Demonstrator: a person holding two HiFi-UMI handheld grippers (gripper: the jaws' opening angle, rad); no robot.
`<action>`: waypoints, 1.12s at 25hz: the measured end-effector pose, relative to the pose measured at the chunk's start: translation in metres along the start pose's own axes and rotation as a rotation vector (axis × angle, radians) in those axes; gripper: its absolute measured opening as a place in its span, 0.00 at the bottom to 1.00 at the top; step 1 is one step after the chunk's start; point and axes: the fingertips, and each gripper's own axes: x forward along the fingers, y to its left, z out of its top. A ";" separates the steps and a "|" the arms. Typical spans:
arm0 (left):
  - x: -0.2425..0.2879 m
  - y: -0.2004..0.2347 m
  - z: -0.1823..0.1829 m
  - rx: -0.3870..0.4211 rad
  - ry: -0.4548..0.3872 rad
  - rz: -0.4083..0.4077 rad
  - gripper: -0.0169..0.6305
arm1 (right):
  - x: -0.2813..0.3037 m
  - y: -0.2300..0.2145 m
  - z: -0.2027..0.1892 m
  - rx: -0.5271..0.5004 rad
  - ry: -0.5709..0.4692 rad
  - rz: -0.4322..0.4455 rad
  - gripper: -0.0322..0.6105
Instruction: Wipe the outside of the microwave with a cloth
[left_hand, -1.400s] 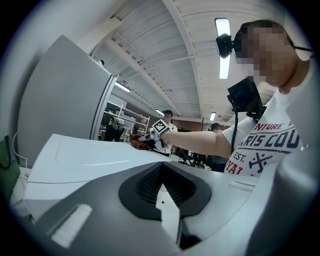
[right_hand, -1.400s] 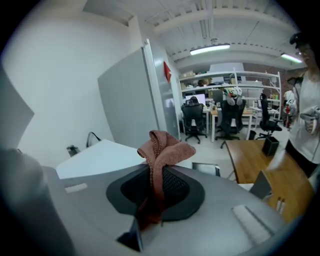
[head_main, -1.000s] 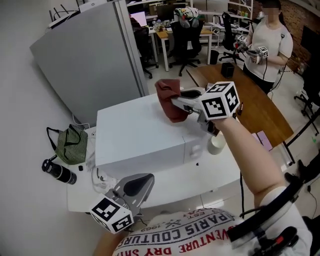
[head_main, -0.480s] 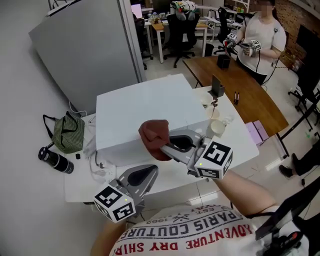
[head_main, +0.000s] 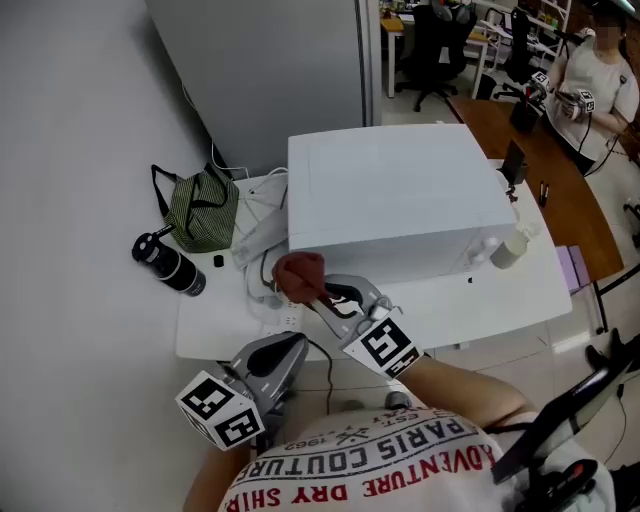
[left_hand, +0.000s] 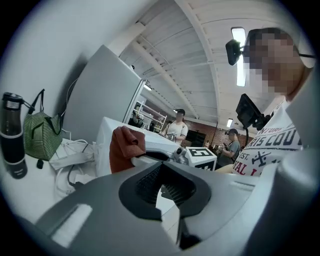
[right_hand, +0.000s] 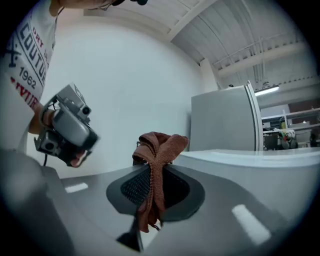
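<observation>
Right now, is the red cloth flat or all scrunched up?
Scrunched up: the cloth bulges in a wad, pinched between the right gripper's jaws.

Item count: one microwave (head_main: 390, 195), one cloth (head_main: 300, 275) at its near corner, two grippers, the left gripper (head_main: 283, 347) and the right gripper (head_main: 322, 298), before it, one striped bag (head_main: 200, 212) and one black bottle (head_main: 168, 265) to its left, one white cup (head_main: 508, 250) to its right, one table (head_main: 500, 300) beneath it.

R gripper (head_main: 312, 297) holds cloth (head_main: 298, 274) by microwave (head_main: 390, 195)

Cables (head_main: 252, 238), bag (head_main: 200, 212), bottle (head_main: 168, 265) crowd microwave (head_main: 390, 190) left; front table edge (head_main: 490, 312) open
</observation>
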 end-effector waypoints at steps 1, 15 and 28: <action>-0.007 0.003 -0.003 -0.007 0.001 0.010 0.03 | 0.007 0.001 -0.008 -0.006 0.011 -0.019 0.12; -0.026 0.001 0.012 0.014 -0.020 -0.035 0.03 | 0.007 -0.052 -0.040 0.013 0.107 -0.262 0.11; 0.083 -0.062 0.013 0.012 0.025 -0.261 0.03 | -0.191 -0.189 -0.066 0.118 0.164 -0.626 0.12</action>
